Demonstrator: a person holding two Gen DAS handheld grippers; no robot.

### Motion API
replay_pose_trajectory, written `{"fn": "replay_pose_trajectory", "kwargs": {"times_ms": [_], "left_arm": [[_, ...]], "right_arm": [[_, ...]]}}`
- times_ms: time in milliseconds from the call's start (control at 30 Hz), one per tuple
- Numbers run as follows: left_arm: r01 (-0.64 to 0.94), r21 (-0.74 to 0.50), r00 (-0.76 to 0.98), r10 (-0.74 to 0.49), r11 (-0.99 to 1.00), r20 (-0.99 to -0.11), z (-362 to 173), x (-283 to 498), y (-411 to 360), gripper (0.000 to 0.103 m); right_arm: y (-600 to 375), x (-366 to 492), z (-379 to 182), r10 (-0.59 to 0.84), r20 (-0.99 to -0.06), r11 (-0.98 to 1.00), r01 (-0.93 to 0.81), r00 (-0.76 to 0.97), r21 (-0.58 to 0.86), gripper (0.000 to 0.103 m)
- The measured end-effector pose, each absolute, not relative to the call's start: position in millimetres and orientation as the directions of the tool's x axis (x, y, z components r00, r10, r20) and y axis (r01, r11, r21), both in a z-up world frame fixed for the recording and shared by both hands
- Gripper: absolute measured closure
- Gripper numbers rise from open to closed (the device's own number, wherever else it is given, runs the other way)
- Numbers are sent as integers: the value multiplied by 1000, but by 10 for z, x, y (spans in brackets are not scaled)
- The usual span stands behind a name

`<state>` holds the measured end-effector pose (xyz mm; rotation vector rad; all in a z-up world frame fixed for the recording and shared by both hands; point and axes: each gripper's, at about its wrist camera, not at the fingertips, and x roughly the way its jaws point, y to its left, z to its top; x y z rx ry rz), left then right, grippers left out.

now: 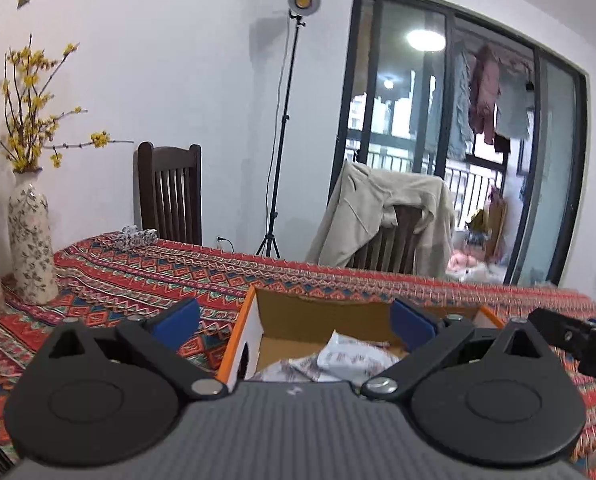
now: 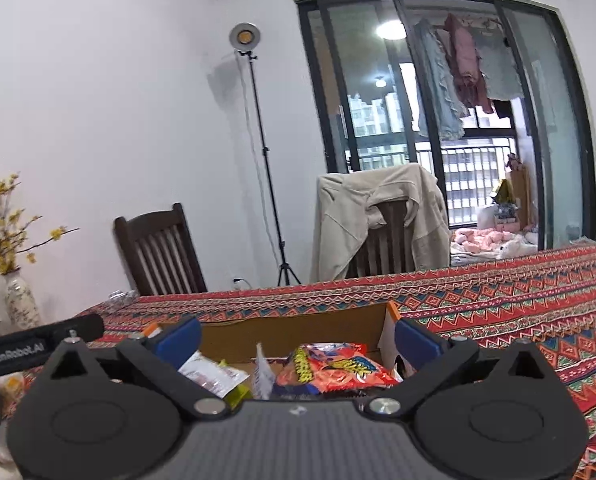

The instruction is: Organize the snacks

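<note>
Both grippers are being held spread wide over the cardboard box [image 1: 254, 320], nothing pinched, probably so the crinkly packets can be sorted inside. The left gripper [image 1: 294, 320] is being hovered above a pale foil packet [image 1: 346, 354]; the right gripper [image 2: 298, 338] above a glossy orange snack bag [image 2: 330, 370]. The woven tablecloth [image 2: 518, 312] is being used underneath.
</note>
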<state>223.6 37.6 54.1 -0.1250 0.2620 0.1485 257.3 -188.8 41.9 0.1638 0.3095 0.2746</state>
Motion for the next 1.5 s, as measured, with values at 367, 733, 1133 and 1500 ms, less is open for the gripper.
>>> {"fn": "replay_pose_trajectory", "kwargs": {"times_ms": [367,733,1133,1500], "left_arm": [[-95,-55,951,74,994,-300,573,1323,339,0],[-102,-80,926,65,992,-372,241,746,377,0],[-67,-51,906,39,996,-421,13,631,257,0],[-77,-43,908,52,996,-415,-7,591,221,0]], "right_arm": [[-1961,1773,479,316,-331,949,-292,889,124,0],[-2034,1200,183,328,-432,945,-292,840,149,0],[-2033,988,35,318,-480,948,-275,818,159,0],[-2039,930,14,319,-483,948,-279,815,154,0]]}}
